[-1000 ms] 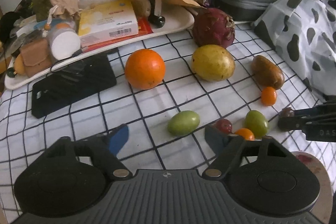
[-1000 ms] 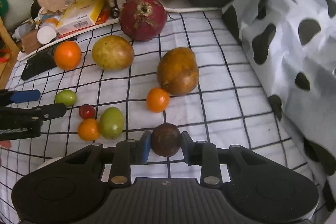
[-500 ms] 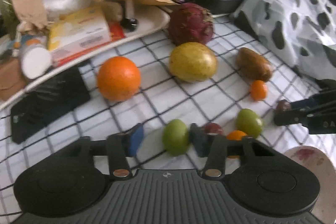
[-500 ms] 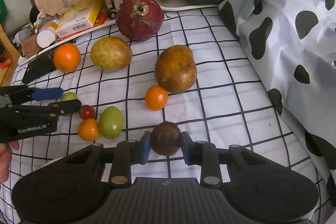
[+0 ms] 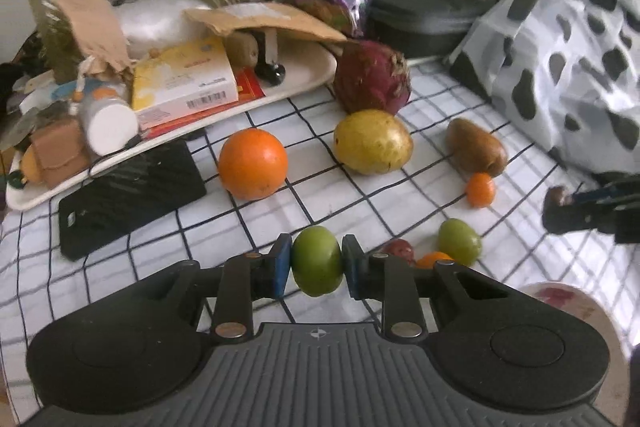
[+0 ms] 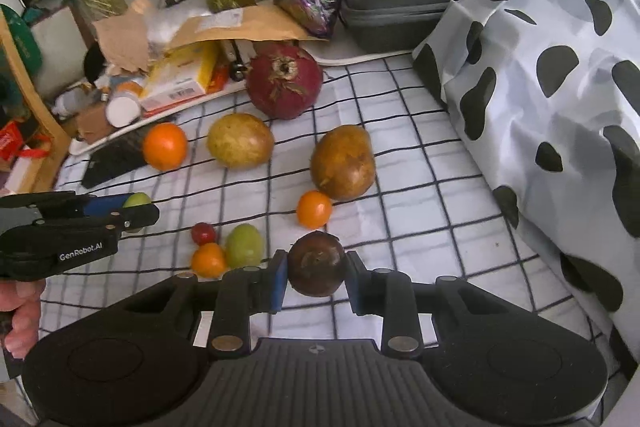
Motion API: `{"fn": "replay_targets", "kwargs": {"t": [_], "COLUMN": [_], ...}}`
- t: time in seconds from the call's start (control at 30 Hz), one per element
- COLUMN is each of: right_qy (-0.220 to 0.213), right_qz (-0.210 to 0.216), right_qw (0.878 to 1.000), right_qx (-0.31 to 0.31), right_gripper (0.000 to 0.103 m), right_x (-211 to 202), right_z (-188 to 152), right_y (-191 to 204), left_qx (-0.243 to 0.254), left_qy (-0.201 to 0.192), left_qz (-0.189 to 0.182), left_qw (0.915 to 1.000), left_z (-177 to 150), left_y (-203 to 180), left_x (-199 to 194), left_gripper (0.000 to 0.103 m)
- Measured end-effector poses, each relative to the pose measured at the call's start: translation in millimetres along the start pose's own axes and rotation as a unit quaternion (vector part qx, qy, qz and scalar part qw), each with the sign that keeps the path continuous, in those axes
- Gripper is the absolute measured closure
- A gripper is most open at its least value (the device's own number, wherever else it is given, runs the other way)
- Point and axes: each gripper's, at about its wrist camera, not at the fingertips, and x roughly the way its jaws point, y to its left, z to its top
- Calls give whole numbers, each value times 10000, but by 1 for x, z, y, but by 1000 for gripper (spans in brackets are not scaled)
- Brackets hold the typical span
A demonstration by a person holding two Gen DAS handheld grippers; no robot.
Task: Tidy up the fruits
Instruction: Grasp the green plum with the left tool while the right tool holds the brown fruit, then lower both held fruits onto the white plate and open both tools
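Observation:
My left gripper (image 5: 316, 261) is shut on a small green fruit (image 5: 316, 261), just above the checked cloth; it also shows in the right wrist view (image 6: 136, 200). My right gripper (image 6: 316, 269) is shut on a dark brown round fruit (image 6: 316, 269), seen at the right edge of the left wrist view (image 5: 558, 197). On the cloth lie an orange (image 5: 253, 163), a yellow fruit (image 5: 372, 141), a brown fruit (image 5: 475, 147), a dark red dragon fruit (image 5: 372, 79), a small orange fruit (image 5: 480, 190), and a cluster of a green fruit (image 5: 459, 241), a red one (image 5: 398, 249) and an orange one (image 5: 434, 259).
A white tray (image 5: 304, 75) piled with boxes and paper stands at the back left, a black flat case (image 5: 128, 191) in front of it. A cow-print cloth heap (image 5: 580, 67) rises at the right. A plate rim (image 5: 576, 311) shows at the near right.
My left gripper moved forward and closed on the small green fruit. My right gripper kept its hold on the dark brown fruit and lifted slightly.

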Motion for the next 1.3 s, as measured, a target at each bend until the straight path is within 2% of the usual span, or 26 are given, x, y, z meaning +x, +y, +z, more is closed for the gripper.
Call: {"fn": "replay_targets", "kwargs": {"t": [0.47,0.77,0.9,0.97,1.03,1.07,1.13,1.17,1.3], "right_qy": [292,782,809,753,656,622,527,457,78], "right_qz": [535,647,586,519,533,561,667,708,576], "right_qw": [9981,9943,9946,9956,9963,9964,9962,9962,9983], "right_qx": [46,316,276,198,153,154,212,228,-16], "right_gripper": [72,72,70,58,47,45,31,29,12], "right_x": [-25,-11,-8,-9,-12,-14,-18,-22,-39], "right_z": [-45,-65,-67,-67,-67,-67,-67,-67,-71], "right_y": [20,20,21,22,22,22,22,23,30], "left_qx": [-68,231,327,355,260,157,-76,-225,-509], "left_qy": [-181,145,253,312,316,323,342,352,187], "left_qz": [-342,-494,-374,-165,-149,-174,-333,-386,-231], "left_qw": [9992,9984,9984,9987,9991,9992,9988,9984,9983], "left_z": [-46,-72,-77,-78,-79,-79,-79,-79,-83], "left_y": [-35,-62,-68,-70,-68,-66,-62,-60,-56], "left_x": [-55,-50,-43,-41,-43,-45,-49,-52,-69], "left_gripper": [77,76,76,76,75,69,57,55,54]}}
